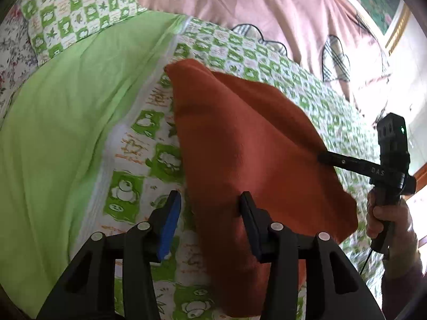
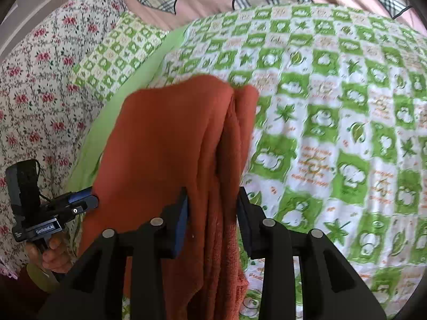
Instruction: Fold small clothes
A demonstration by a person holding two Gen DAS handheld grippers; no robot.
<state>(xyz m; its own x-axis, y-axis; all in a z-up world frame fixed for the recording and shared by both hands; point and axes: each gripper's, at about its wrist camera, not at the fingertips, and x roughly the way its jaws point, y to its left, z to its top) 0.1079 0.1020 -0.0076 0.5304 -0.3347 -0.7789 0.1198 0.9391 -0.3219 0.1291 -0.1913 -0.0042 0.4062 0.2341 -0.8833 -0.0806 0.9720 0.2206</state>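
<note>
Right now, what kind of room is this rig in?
Most likely a bedroom: work happens on a bed with a green checked sheet, a floral pillow at its head, and a pink quilt with plaid hearts bunched behind.

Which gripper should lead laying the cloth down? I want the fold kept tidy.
Probably the right gripper: its jaws are shut on the gathered layers of the rust-orange terry cloth. The left gripper is open, with only one finger against the cloth, above the green-checked bedspread.

One orange cloth [image 1: 248,144]; two tools: left [image 1: 210,200], right [image 2: 212,194]; one green-checked bedspread [image 2: 333,106]; one green-checked pillow [image 1: 77,13].
</note>
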